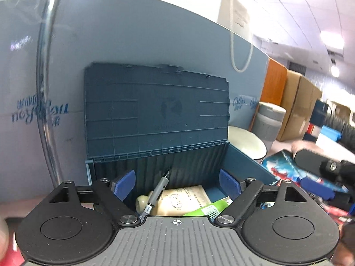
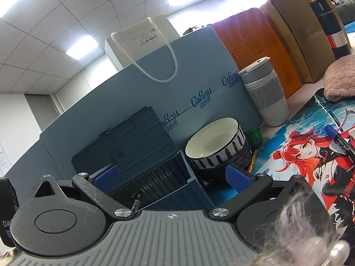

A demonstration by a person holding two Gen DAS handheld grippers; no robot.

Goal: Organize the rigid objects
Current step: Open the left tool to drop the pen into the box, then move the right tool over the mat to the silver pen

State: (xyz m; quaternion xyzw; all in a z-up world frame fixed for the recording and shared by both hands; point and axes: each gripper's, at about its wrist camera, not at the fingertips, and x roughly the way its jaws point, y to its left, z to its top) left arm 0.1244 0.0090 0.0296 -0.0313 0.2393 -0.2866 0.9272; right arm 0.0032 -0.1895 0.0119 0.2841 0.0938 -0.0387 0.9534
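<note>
**Both grippers open above the blue storage box**

We hold the left gripper (image 1: 176, 182) over the open blue storage box (image 1: 246, 166), its jaws spread wide and empty. Inside the box we see a grey pen (image 1: 158, 190), a beige packet (image 1: 184, 200) and a green tube (image 1: 208, 208). Our right gripper (image 2: 172, 176) is also wide open and empty. Just right of the box stands a striped bowl (image 2: 216, 146).

Office workspace — indoor. Suspended grid ceiling (image 2: 66, 17) with recessed light panels (image 2: 82, 44); blue partition board (image 2: 199, 71) backing the desk. Cardboard boxes (image 2: 295, 22) and an orange carton (image 2: 255, 44) lined along it; white paper shopping bag (image 2: 142, 42) behind. Desk clutter — printed desk mat (image 2: 295, 137), marker pen (image 2: 341, 144), travel mug (image 2: 264, 88), flask (image 2: 328, 22).
</note>
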